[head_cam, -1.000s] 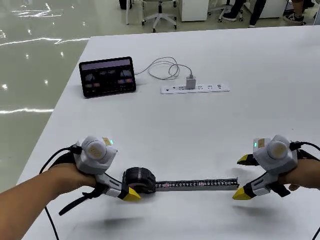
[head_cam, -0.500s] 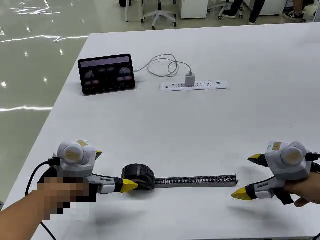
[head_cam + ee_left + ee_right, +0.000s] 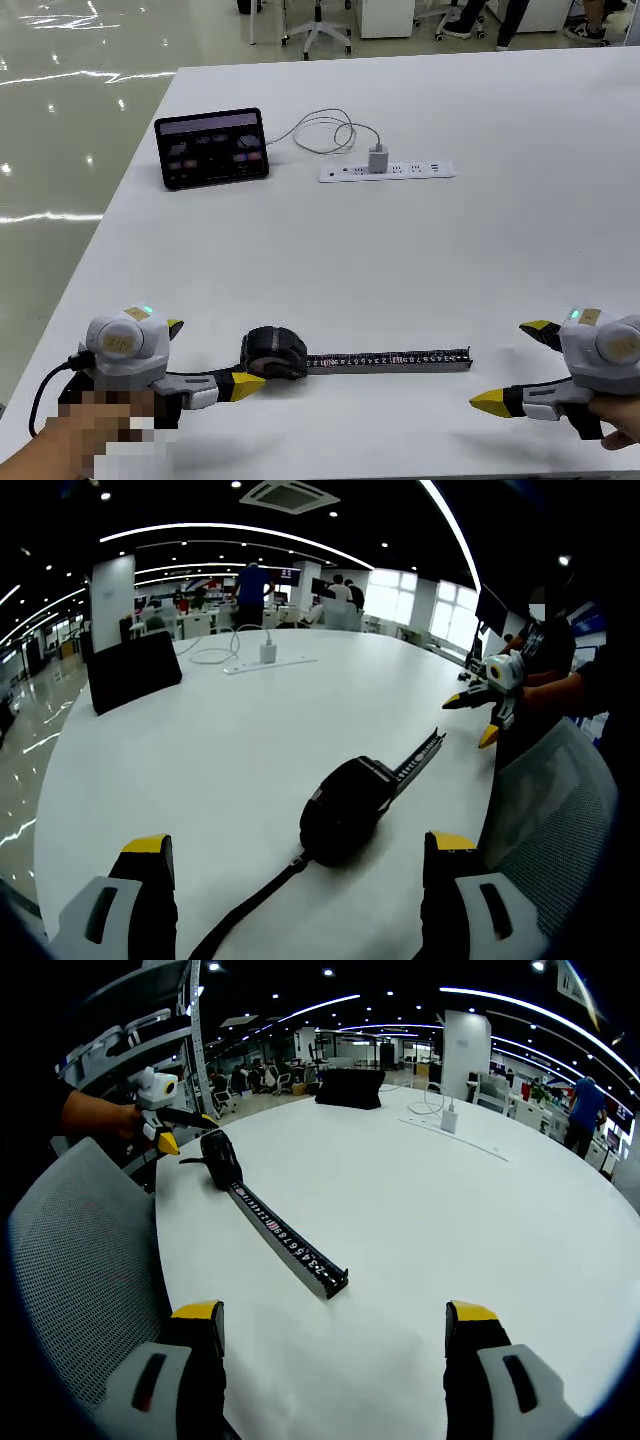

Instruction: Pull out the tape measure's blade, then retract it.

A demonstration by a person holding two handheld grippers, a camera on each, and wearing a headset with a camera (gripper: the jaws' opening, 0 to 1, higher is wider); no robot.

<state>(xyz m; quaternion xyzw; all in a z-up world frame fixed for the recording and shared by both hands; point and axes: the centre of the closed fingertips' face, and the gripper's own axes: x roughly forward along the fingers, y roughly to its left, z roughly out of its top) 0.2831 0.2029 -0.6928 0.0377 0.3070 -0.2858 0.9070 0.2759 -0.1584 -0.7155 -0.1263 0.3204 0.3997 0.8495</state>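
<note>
**rigpilot:** Ok, here's where I'm at. The blade [image 3: 390,360] is out and lying flat on the table [image 3: 420,260], so I'd call the pull half done and the retract is what's left. Both grippers are off the tape. The left gripper [image 3: 212,354] is spread wide with nothing in it, and the right gripper [image 3: 515,365] is the same, wide and empty.

**benchrat:** How close is the case to your left one?

**rigpilot:** Close. The case [image 3: 345,810] sits just ahead of the left jaws, lined up with the gap between them, and I don't think either jaw touches it. In the head view one yellow tip is just beside its left side. The strap [image 3: 248,907] trails back toward me between the jaws. The blade runs off to the right from the case. The blade end [image 3: 335,1282] lies just ahead of the right jaws, a bit left of centre and apart from both.

**benchrat:** So what's next?

**rigpilot:** My guess is I close the left on the case to pin it, then get the lock off so the blade runs in. The right could maybe steady the end so it doesn't whip. Tbh I can't make out the lock button from here. Farther back there's a tablet [image 3: 212,147] and a power strip [image 3: 388,171], both well apart from the tape.
</note>
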